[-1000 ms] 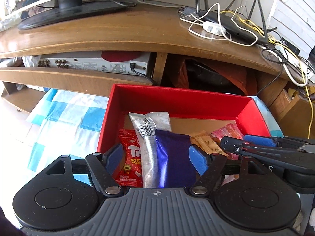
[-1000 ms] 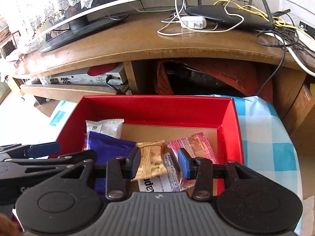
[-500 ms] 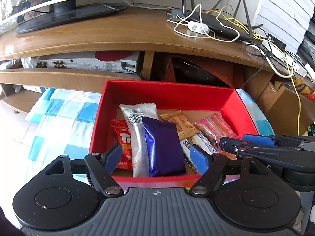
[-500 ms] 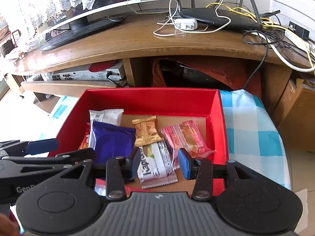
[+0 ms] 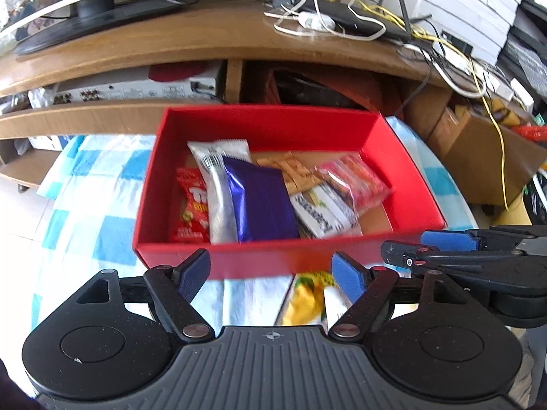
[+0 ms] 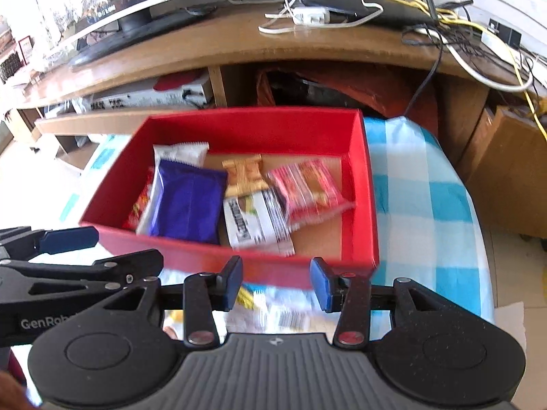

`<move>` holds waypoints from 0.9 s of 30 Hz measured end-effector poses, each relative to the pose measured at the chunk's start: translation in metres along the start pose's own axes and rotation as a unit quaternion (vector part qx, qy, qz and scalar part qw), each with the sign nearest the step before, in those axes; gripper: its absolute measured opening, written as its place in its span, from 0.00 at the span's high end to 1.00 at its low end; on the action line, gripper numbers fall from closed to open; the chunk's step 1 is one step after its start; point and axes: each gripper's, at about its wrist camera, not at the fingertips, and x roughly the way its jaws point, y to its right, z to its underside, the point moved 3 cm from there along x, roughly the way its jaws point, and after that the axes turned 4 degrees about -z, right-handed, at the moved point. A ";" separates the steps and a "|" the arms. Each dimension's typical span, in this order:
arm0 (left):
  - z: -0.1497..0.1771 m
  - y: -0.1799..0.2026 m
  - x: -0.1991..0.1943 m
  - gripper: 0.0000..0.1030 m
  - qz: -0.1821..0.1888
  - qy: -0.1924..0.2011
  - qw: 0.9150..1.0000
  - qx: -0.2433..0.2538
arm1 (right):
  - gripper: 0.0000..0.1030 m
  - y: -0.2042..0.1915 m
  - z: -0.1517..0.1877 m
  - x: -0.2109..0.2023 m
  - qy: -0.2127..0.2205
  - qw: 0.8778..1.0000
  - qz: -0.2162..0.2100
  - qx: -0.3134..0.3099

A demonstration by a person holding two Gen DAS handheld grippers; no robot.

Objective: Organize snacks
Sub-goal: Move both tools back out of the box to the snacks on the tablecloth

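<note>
A red box (image 5: 400, 157) (image 6: 360, 177) sits on a blue-checked cloth and holds several snack packs: a purple pack (image 5: 263, 201) (image 6: 188, 201), a silver pack (image 5: 218, 177), a red pack (image 5: 191, 205), a pink pack (image 5: 352, 181) (image 6: 307, 191), a white bar (image 5: 321, 215) (image 6: 256, 222) and a gold pack (image 6: 244, 174). My left gripper (image 5: 271, 276) is open and empty, in front of the box's near wall. My right gripper (image 6: 277, 283) is open and empty too, beside it. A yellow snack pack (image 5: 304, 300) (image 6: 246, 299) lies on the cloth below both.
A wooden TV stand (image 5: 212, 34) with a monitor, a router and tangled cables stands behind the box. A cardboard box (image 5: 485, 157) is at the right. The checked cloth (image 6: 420, 188) stretches right of the red box.
Both grippers have pulled back and up out of the red box. The snacks stay inside, and a yellow pack on the cloth in front has come into view.
</note>
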 end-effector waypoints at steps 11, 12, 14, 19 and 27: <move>0.018 0.013 0.006 0.17 0.013 -0.025 0.999 0.016 | 0.39 0.033 0.023 0.011 -0.040 0.998 0.027 0.030; 0.019 0.012 0.007 0.17 0.012 -0.027 0.999 0.015 | 0.38 0.036 0.024 0.012 -0.042 0.998 0.025 0.035; 0.019 0.011 0.009 0.17 0.012 -0.031 0.999 0.012 | 0.37 0.038 0.024 0.013 -0.044 0.998 0.021 0.040; 0.020 0.009 0.014 0.17 0.019 -0.043 0.999 0.008 | 0.34 0.039 0.023 0.013 -0.053 0.997 -0.002 0.054; 0.019 0.007 0.015 0.16 0.026 -0.047 0.999 0.001 | 0.25 0.035 0.022 0.013 -0.073 0.996 -0.027 0.039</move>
